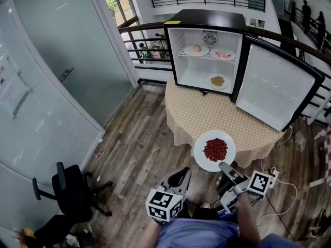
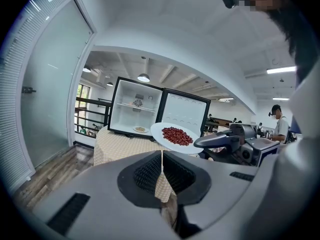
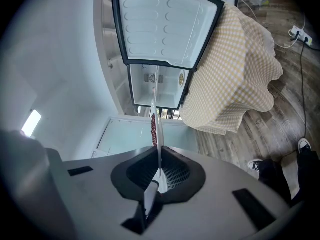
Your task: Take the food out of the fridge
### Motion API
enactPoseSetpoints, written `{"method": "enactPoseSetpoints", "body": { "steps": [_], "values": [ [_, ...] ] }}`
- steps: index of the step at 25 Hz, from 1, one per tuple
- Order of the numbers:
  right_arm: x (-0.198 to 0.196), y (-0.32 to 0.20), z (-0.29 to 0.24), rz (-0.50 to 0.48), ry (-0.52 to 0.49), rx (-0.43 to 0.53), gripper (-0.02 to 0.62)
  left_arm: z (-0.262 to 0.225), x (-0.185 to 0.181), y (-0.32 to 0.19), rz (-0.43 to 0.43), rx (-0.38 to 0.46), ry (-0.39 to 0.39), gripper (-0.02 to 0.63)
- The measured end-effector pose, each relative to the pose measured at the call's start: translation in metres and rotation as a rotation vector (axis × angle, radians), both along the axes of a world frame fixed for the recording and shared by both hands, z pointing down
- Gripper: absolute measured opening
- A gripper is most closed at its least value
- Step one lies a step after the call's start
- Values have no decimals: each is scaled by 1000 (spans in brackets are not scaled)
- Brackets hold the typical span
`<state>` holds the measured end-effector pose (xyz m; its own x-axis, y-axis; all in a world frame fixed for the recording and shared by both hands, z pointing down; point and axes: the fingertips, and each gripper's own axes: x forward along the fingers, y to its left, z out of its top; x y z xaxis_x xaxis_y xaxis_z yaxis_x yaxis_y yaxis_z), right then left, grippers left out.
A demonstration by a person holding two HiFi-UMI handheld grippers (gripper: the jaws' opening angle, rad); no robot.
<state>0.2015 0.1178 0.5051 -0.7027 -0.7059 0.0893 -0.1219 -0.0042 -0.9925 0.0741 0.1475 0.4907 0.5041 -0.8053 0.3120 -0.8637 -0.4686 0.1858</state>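
The right gripper (image 1: 223,165) pinches the rim of the white plate (image 1: 202,159) of red beans (image 1: 215,149). It holds the plate flat near the table (image 1: 207,112) so nothing spills. The left gripper (image 1: 185,173) is closed and empty.

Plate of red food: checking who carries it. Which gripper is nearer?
Right. The right gripper grips the plate at its near rim; the left gripper hangs apart, left of it.

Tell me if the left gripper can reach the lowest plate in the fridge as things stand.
Probably not from here. The fridge door stands open and nothing blocks the plate, but the left gripper hangs low near the person, with the whole table between.
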Motion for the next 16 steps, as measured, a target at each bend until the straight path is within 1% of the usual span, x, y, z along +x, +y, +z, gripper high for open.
{"method": "enactPoseSetpoints", "body": {
  "steps": [16],
  "values": [
    [3, -5, 0, 10, 7, -2, 25, 0, 4, -8, 15, 4, 9, 18]
  ]
}}
